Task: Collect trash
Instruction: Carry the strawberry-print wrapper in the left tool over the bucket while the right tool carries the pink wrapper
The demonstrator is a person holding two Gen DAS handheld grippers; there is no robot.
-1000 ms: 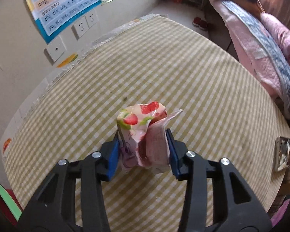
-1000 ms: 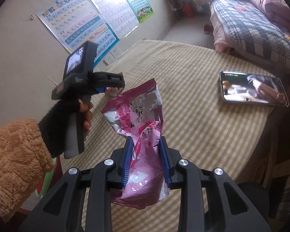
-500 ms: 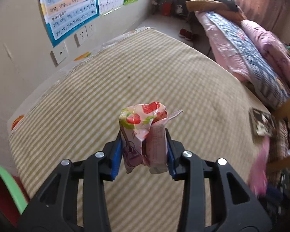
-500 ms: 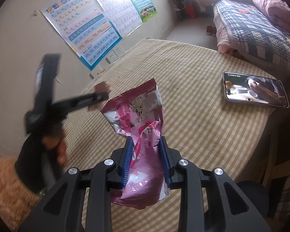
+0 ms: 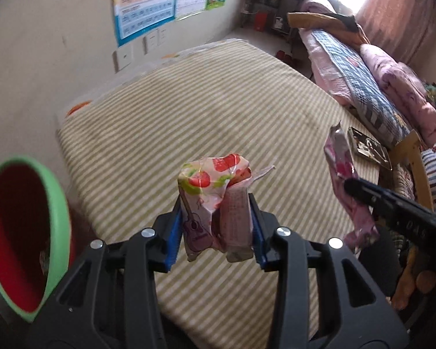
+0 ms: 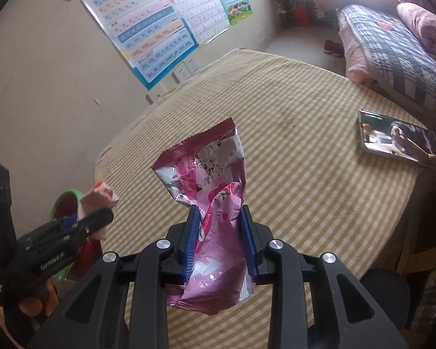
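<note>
Two grippers, each clamped on a piece of trash above the table [image 5: 189, 110] with its checked cloth. Left gripper [image 5: 215, 226]: blue pads pinch a crumpled strawberry-print wrapper [image 5: 212, 203], held clear of the cloth. Right gripper [image 6: 219, 241]: pads pressed on a pink foil bag [image 6: 209, 180], its torn top standing upright. Red bin [image 5: 20, 226] with a green rim stands beside the table edge, just left of the left gripper. Phone [image 6: 399, 139] lies flat near the table's right edge, screen lit. Posters [image 6: 148, 32] hang on the wall behind.
</note>
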